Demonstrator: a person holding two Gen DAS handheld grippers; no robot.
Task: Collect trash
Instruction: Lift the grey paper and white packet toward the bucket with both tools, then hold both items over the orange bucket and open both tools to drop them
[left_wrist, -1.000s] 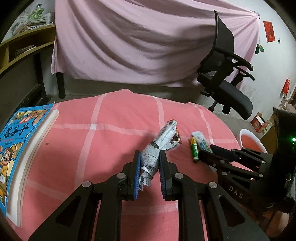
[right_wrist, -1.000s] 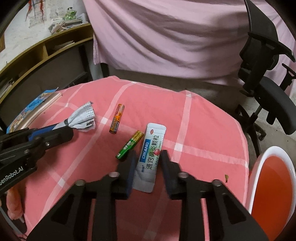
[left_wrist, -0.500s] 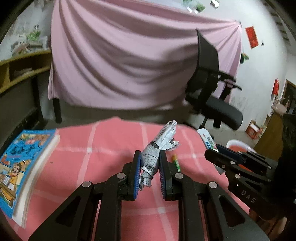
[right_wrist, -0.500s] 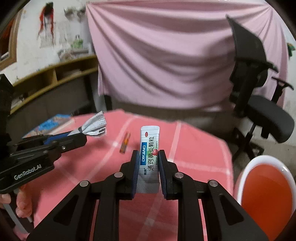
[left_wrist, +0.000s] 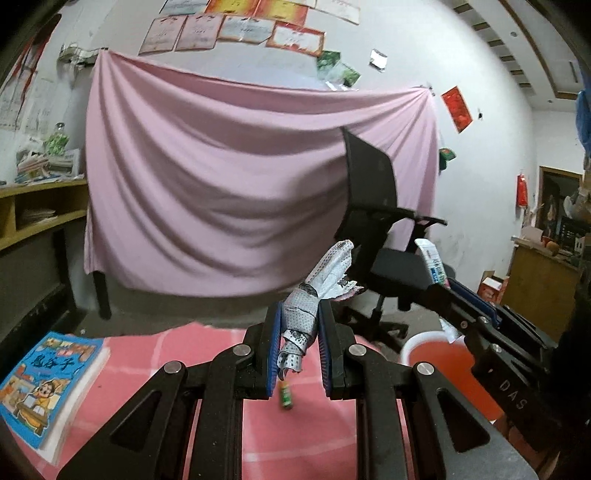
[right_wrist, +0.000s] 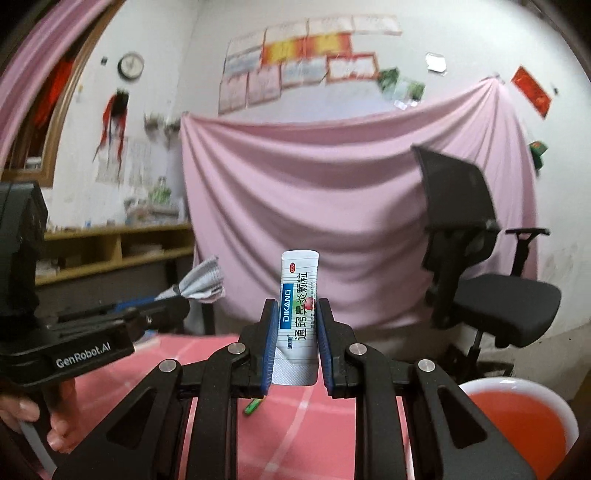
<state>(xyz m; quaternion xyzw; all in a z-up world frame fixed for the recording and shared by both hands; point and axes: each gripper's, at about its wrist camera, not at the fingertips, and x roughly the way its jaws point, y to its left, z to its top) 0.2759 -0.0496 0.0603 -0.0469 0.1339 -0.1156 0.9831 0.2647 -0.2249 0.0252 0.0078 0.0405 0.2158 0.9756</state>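
- While both pairs of jaws are clenched on trash, the left gripper (left_wrist: 297, 338) holds a crumpled wrapper (left_wrist: 314, 295) by its lower end only, and most of it sticks out ahead of the jaws; a jolt could shake it loose onto the desk (left_wrist: 155, 354).
- Between the right gripper's (right_wrist: 295, 341) jaws stands a flat sachet (right_wrist: 298, 314), pinched across its lower half. Being slick and thin, it could slide out if the grip eases before it is over the bin (right_wrist: 517, 410).
- That bin sits low, to the right of the right jaws and off the desk's edge, so a release made too soon would likely drop the sachet on the desk or floor.
- A green battery (right_wrist: 253, 406) lies on the desk just below the jaws, not yet collected; it could be overlooked.
- Only the left view shows the book (left_wrist: 44, 384) left of its jaws and the sachet's barcoded side.
- Only the right view shows the sachet's printed front and the person's hand (right_wrist: 26, 417) on the left gripper's handle.
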